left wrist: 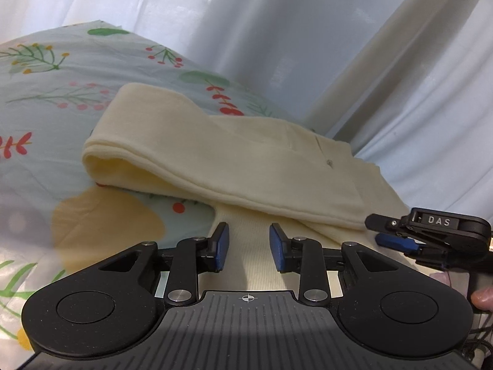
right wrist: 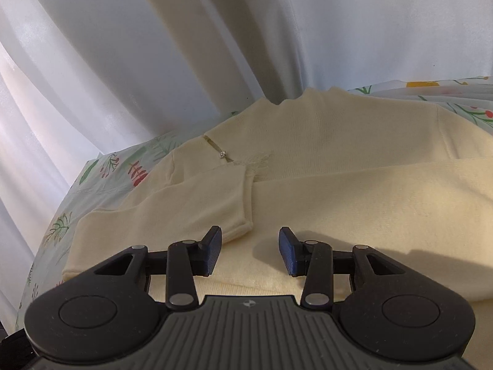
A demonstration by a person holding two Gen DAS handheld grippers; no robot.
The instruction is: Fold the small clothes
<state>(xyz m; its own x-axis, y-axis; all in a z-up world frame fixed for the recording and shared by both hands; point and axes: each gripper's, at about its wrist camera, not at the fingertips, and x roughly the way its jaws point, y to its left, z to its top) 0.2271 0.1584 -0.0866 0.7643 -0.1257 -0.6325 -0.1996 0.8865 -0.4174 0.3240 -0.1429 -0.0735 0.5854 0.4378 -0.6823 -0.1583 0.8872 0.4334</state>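
A cream sweater [left wrist: 246, 160] lies on a floral bedsheet [left wrist: 61, 92], with one sleeve [left wrist: 172, 151] folded across its body. My left gripper [left wrist: 249, 246] is open and empty, low over the sweater's ribbed hem. My right gripper [right wrist: 249, 251] is open and empty over the sweater's body [right wrist: 354, 200], beside the folded sleeve's cuff [right wrist: 240, 215]. A small sparkly stud [right wrist: 222, 154] sits near the neckline. The right gripper also shows at the right edge of the left wrist view [left wrist: 400, 234].
White curtains [right wrist: 154, 46] hang behind the bed. The floral sheet shows to the left [right wrist: 101, 169] and far right [right wrist: 446, 92] of the sweater. A fingertip [left wrist: 482, 299] shows at the right edge.
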